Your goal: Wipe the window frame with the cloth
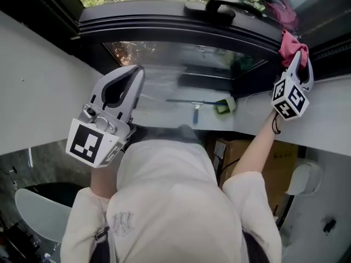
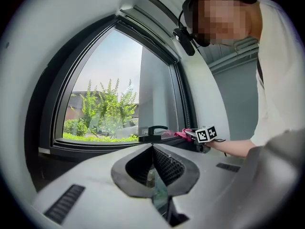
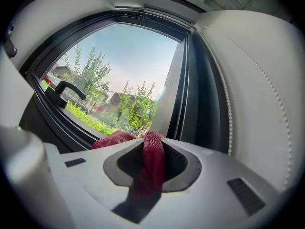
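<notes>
At window frame (image 1: 164, 23) (dark): cloth (image 1: 290, 44)

Squeegee (image 1: 193, 103) lies flat on the white ledge (image 1: 159, 114), about mid-length. Green sponge (image 1: 225, 106) just beside its right end. Cardboard box (image 1: 258, 158) under ledge's right part. White chair (image 1: 38, 215) below left end. Trees (image 2: 107, 111) outside.
</notes>
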`<state>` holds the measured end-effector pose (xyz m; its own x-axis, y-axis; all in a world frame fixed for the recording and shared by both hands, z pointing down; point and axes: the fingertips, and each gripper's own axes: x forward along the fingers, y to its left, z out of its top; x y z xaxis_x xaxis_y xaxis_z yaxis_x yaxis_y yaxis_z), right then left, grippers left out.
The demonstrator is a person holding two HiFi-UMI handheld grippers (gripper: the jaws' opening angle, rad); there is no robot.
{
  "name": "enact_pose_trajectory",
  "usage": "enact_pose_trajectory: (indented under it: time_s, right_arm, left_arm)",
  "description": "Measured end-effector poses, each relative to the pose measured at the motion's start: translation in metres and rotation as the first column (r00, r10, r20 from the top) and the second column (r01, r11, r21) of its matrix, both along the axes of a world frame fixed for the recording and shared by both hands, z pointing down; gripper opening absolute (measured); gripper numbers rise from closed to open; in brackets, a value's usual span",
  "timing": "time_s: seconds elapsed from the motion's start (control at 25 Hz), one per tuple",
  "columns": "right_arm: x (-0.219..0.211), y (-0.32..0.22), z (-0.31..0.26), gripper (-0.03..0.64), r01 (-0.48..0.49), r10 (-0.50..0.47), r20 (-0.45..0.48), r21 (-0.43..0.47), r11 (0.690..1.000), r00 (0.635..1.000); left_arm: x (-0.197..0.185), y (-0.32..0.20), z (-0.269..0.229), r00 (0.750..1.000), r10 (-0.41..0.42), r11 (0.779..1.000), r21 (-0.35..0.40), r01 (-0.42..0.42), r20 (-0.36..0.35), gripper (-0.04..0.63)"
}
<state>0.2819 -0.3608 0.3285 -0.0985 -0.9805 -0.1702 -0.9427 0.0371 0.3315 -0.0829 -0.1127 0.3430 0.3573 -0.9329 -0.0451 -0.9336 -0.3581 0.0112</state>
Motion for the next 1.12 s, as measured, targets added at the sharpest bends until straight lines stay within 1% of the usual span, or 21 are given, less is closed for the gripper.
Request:
enact_pose_trajectory:
  time_s: [0.2, 0.36, 0.64, 1.12]
  right_arm:
    - [0.000, 0.000, -0.001, 0.092, 0.000, 0.000, 0.014, 0.003, 1.000, 1.000]
    - [0.000, 0.003, -0.002, 0.092, -0.005, 0.005, 0.018, 0.017, 1.000, 1.000]
    - [-0.005, 0.005, 0.004, 0.092, -0.020, 0.019, 0.026, 0.014, 1.000, 0.999]
    - [-0.009, 0.007, 0.006, 0.092, -0.047, 0.046, 0.045, 0.010, 0.999, 0.998]
  left_arm:
    - [-0.006, -0.001, -0.001, 1.000, -0.012, 1.000, 0.005, 0.012, -0.006, 0.011]
    - [-0.008, 0.000, 0.002, 1.000, -0.005, 1.000, 0.008, 0.005, -0.013, 0.011]
    - [-0.001, -0.001, 0.018, 0.999, 0.026, 0.999, -0.036, -0.028, -0.038, 0.011]
    - [0.010, -0.008, 0.035, 0.994, 0.077, 0.993, -0.079, -0.083, -0.080, 0.011]
